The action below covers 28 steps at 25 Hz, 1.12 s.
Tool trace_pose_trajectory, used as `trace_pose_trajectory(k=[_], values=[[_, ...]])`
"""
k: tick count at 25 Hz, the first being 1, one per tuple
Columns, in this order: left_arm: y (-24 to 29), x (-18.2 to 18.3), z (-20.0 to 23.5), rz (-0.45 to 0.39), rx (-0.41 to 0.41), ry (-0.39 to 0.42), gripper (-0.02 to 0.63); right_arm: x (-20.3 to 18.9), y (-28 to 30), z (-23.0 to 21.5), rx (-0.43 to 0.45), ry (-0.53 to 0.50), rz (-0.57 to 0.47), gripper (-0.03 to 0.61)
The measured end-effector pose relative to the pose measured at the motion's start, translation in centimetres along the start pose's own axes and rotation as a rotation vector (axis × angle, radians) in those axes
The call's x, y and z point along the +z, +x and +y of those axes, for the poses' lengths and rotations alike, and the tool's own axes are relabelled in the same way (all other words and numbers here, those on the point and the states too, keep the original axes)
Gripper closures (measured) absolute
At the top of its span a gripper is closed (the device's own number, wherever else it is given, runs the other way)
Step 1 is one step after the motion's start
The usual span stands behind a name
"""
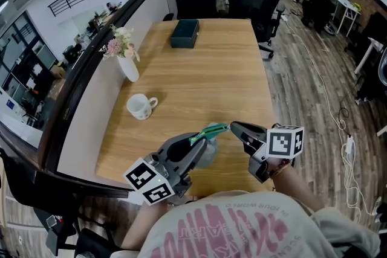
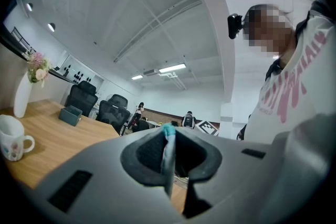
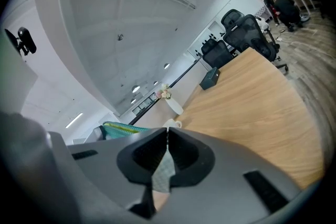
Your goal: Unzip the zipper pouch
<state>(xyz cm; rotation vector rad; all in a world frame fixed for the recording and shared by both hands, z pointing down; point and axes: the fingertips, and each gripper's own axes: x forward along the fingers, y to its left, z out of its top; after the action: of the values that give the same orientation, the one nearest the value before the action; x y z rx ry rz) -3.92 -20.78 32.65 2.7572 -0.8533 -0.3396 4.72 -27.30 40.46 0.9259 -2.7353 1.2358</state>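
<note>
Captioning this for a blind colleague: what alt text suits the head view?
The left gripper and right gripper each clamp a teal zipper pouch above a wooden table. A mug, flower vase and dark box stand farther back.

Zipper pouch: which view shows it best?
The head view: the zipper pouch spans between left gripper and right gripper. The left gripper view shows only a pinched edge; the right gripper view, its teal rim.
</note>
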Motion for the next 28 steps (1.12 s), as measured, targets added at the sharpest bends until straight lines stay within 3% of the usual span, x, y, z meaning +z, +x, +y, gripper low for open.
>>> trace_pose_trajectory(k=[24, 28], values=[[-1.8, 0.5, 1.9, -0.006, -0.011, -0.034, 0.569, -1.5, 1.2, -0.8, -0.036, 0.049, -0.026, 0.541], [-2.7, 1.2, 3.3, -0.025, -0.009, -0.052, 0.569, -1.8, 1.8, -2.4, -0.118, 0.065, -0.057, 0.507]])
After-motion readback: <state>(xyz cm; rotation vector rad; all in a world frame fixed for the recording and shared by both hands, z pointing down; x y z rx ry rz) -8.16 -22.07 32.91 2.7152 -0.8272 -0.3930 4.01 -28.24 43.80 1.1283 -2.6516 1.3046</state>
